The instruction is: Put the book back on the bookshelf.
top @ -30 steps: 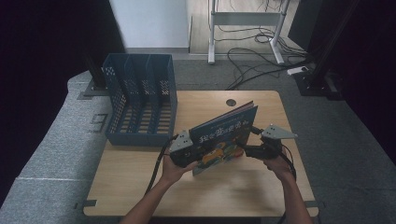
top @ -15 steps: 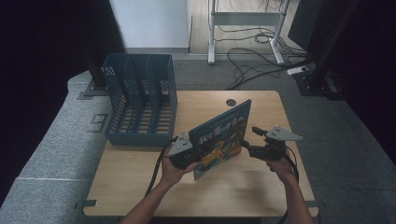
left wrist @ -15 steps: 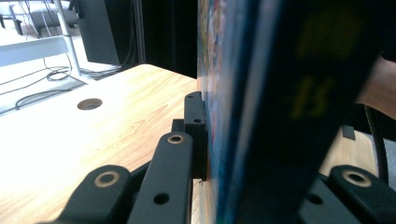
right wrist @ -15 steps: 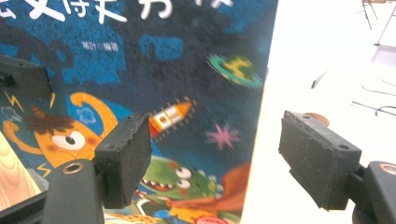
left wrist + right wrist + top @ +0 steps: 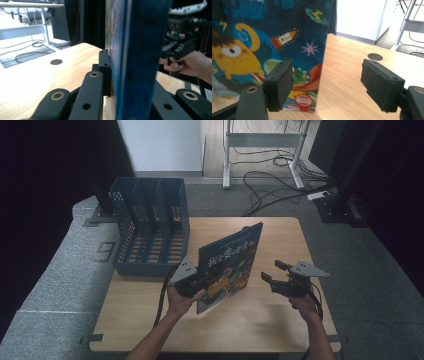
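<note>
A blue picture book (image 5: pixel 231 262) with cartoon monsters and a rocket stands nearly upright on its lower edge on the wooden table (image 5: pixel 280 320). My left gripper (image 5: pixel 201 282) is shut on its lower left part; in the left gripper view the book (image 5: pixel 135 62) sits edge-on between the jaws. My right gripper (image 5: pixel 271 271) is open a short way to the right of the book and does not touch it. In the right gripper view the cover (image 5: pixel 274 37) is behind the left jaw, with bare table between the jaws of the right gripper (image 5: pixel 330 85).
A blue slotted file rack (image 5: pixel 150 227) stands at the table's back left, its slots open toward the book. A cable hole (image 5: pixel 375 57) lies in the tabletop behind the book. Cables and a desk frame (image 5: pixel 260 150) are on the floor beyond.
The book has tipped from a slanted lie to nearly upright in my left gripper. My right gripper, close to the book's right edge before, now has a gap to it.
</note>
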A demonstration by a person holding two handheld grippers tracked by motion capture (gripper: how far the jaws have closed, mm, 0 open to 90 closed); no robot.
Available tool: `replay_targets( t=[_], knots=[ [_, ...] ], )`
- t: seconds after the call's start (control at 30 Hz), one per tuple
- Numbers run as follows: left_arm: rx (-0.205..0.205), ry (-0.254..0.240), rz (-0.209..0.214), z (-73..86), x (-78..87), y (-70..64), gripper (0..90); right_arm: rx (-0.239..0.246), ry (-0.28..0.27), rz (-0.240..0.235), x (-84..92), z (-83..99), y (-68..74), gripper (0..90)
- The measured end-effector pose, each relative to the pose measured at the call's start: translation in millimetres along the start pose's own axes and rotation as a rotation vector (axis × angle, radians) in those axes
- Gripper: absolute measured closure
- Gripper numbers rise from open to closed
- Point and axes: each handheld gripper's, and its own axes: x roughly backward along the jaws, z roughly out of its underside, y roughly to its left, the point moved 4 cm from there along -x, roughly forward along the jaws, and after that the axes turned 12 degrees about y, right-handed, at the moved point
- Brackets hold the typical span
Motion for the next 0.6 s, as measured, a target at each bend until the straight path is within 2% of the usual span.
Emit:
replay_targets(
  t=[0.2, 0.43, 0.6],
  knots=[
    [0.021, -0.020, -0.010, -5.6, 13.6, 7.0, 82.6, -0.006, 0.008, 0.005, -1.0, 3.8, -0.1, 25.3],
    [0.023, -0.022, -0.046, -10.0, 28.1, 13.3, 82.5, -0.011, 0.007, 0.004, -1.5, 7.8, -0.2, 25.3],
    [0.037, -0.066, -0.056, -17.8, 46.9, 16.5, 82.5, -0.017, 0.007, 0.003, -0.6, 11.4, 0.1, 25.4]
  ],
)
